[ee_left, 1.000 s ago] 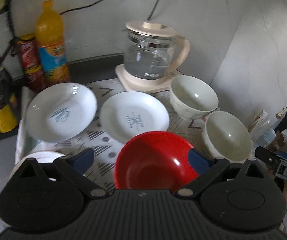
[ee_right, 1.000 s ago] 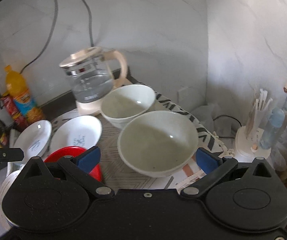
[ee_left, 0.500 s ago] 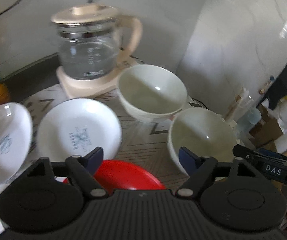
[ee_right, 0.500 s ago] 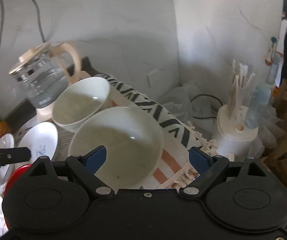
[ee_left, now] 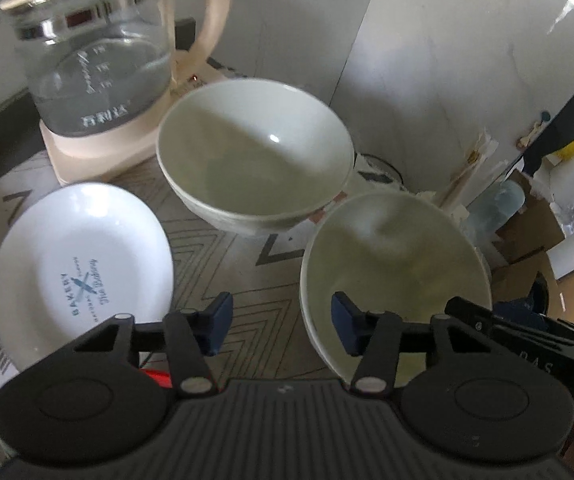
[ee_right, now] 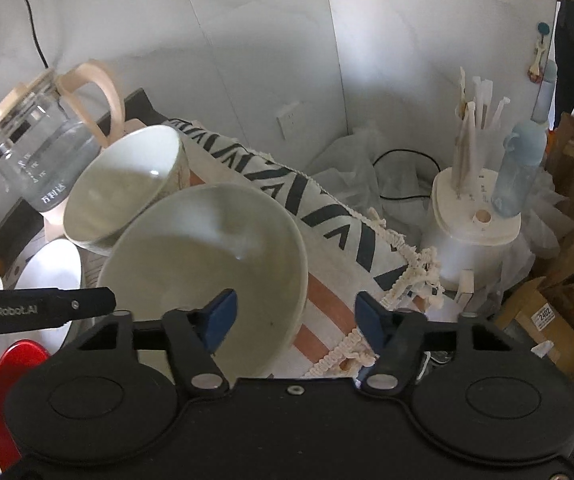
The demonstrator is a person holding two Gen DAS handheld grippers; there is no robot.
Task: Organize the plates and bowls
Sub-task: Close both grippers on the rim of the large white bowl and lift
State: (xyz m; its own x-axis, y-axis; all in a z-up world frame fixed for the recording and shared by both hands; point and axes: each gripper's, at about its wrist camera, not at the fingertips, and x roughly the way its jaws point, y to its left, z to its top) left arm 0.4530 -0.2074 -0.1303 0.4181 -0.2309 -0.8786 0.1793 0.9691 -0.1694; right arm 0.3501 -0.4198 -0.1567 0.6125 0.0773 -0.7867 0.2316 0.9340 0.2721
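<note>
White plate (ee_left: 83,268) reads "BAKERY"; left tongs (ee_right: 39,310) "GenRobot.AI"; cardboard box (ee_right: 543,320) label "2402"

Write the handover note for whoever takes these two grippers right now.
Left hand-held gripper: open, empty, straddling the near bowl's left rim.
Right hand-held gripper: open, empty, straddling that bowl's right rim.
Far bowl sits beside the kettle; white plate lies left; red bowl nearest.
Done: nothing stacked.
Left: grip the near bowl, likely nest the bowls, stack the plates.
</note>
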